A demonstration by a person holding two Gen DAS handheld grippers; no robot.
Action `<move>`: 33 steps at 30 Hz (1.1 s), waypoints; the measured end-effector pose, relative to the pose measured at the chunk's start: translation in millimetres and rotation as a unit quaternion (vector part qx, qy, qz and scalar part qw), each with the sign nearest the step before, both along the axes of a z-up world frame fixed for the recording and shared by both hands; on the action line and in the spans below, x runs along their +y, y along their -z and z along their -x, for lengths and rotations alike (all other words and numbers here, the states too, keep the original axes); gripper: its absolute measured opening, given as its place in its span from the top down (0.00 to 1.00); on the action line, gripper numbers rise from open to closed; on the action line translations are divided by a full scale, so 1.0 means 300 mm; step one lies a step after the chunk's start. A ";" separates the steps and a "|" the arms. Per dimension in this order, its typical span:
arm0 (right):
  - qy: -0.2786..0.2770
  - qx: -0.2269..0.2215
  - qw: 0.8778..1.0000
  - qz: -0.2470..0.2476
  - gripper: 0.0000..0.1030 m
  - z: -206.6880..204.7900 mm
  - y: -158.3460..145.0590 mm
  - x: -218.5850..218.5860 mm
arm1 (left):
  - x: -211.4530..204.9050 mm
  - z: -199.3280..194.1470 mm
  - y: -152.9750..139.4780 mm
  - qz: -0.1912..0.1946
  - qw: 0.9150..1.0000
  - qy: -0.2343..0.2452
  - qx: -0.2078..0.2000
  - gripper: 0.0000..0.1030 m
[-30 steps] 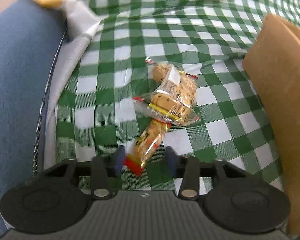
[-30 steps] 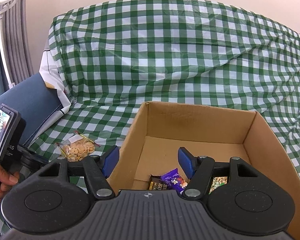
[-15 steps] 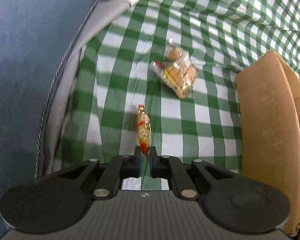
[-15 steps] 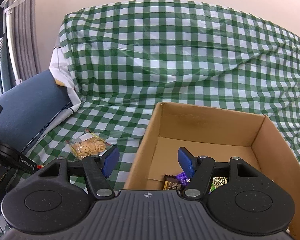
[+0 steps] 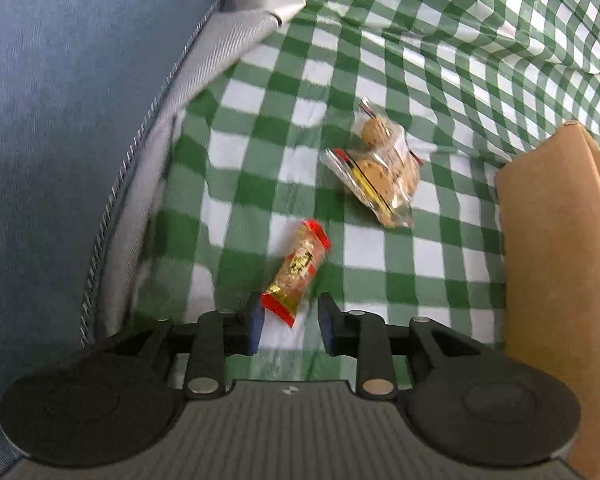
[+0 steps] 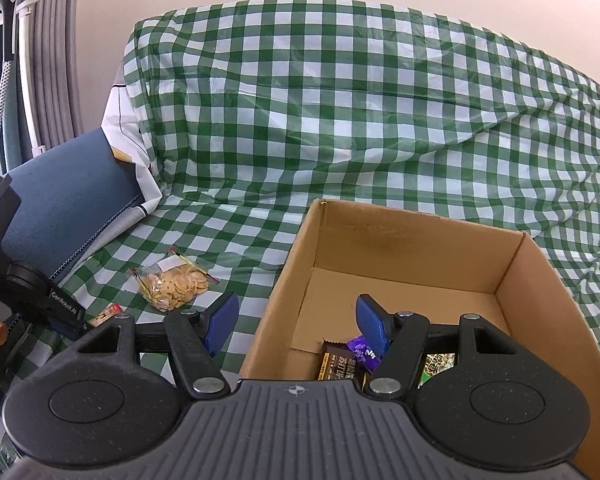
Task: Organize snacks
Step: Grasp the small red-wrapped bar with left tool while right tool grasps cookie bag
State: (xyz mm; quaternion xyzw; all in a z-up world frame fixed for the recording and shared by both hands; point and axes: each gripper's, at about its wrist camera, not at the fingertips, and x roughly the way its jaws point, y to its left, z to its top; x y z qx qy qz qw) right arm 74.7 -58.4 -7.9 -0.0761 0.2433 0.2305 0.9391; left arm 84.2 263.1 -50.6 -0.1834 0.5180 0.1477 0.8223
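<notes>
A green-checked cloth (image 6: pixel 340 100) is covering the surface, and a cardboard box (image 6: pixel 416 248) is resting on it with several wrapped snacks already lying at its near end. The step in hand is judged to be the gathering of the loose snacks left on the cloth beside the box.

A clear bag of crackers (image 5: pixel 384 172) is lying near the box's outer wall, well apart from both grippers.

The right gripper (image 6: pixel 296 324) is being held with its fingers spread and nothing between them, one finger over the box and the other over the cloth.

The left gripper (image 5: pixel 288 324) is being pointed steeply down; its jaws have just been opening, and the fingers are now standing apart. A small red-ended snack packet (image 5: pixel 298 270) is seen blurred with its near end between them; the pads are not pressing on it.

The packet's long axis is running away from the gripper and slightly toward the box, its far end pointing at the cracker bag.

For the next move, a firm pinch across the packet's narrow width is likely being called for, then a carry over the box wall.
</notes>
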 end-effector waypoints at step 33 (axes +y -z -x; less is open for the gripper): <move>-0.043 -0.009 0.999 0.020 0.34 0.024 0.017 0.060 | 0.054 -0.025 0.025 0.014 0.999 -0.027 0.015 0.82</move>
